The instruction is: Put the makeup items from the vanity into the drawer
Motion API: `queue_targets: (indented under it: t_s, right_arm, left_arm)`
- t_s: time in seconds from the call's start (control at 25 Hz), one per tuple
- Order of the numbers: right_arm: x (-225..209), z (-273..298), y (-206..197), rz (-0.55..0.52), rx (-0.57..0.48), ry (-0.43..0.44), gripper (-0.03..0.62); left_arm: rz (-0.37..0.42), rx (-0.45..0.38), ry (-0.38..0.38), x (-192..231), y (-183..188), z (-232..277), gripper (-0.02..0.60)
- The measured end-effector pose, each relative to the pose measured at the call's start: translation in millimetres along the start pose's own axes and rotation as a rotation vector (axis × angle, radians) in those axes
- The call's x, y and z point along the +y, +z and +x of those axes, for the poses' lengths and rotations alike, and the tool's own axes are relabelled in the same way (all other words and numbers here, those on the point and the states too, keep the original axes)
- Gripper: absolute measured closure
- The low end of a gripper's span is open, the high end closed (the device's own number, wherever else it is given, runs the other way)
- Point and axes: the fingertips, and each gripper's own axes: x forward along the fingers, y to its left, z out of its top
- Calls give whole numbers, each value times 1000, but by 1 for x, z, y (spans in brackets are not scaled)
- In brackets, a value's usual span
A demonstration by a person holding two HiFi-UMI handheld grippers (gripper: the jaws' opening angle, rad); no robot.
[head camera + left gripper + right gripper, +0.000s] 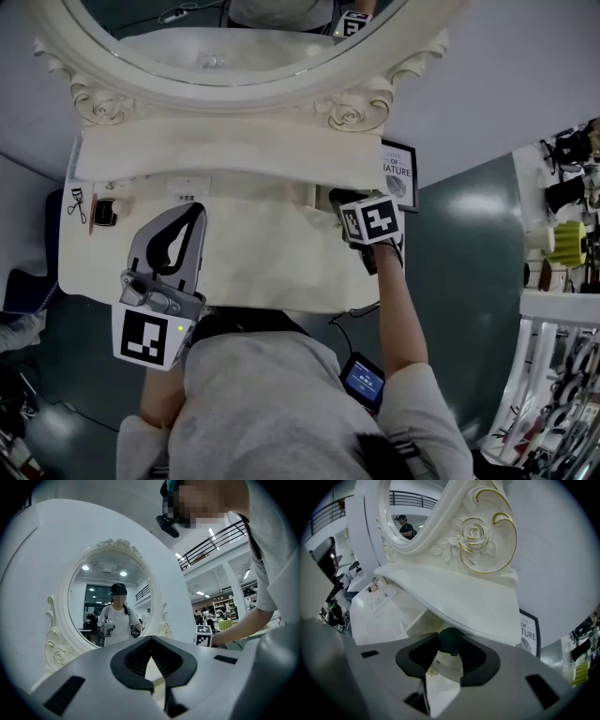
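The white vanity [244, 248] stands under an oval mirror [234, 37]. An eyelash curler [77, 204] and a small dark compact [105, 213] lie at its left end. My right gripper [339, 199] reaches under the vanity's raised shelf at the right, over a recess that looks like an open drawer [419, 620]. In the right gripper view a dark green item [451, 638] sits between the tips of the right gripper [449, 645], whose jaws stand apart. My left gripper [195, 212] hovers over the front left of the vanity, shut and empty [151, 640].
A framed sign [398, 173] leans against the wall right of the vanity. Shelves [562, 234] with several objects stand at the far right. A small card [187, 185] lies on the vanity's back ledge. A small screen device [363, 380] hangs at the person's waist.
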Motion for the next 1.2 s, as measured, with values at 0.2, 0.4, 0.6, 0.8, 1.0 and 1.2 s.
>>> queue_targets:
  t_s: [0.2,0.4,0.6,0.8,1.0,1.2]
  right_arm:
    - [-2,-5,1,17,-18,-27,442]
    - [0,-16,8,66,-95,-40,444]
    - [8,-34,18,123,-193,-60,540]
    - [30,-53,27,154,-307,-43,565]
    - [60,-69,40,161,-419,-14,566]
    - [95,-89,55,161,-535,19,566]
  left_arm:
    - [7,3,-3,-1,1,-6,568]
    - [14,-2,-6,2,3,-14,568]
    - [7,-13,-3,10,5,-24,568]
    - [5,-16,-12,17,7,-34,568]
    - [13,-22,-24,23,10,-45,568]
    - [16,-35,-34,30,14,-55,568]
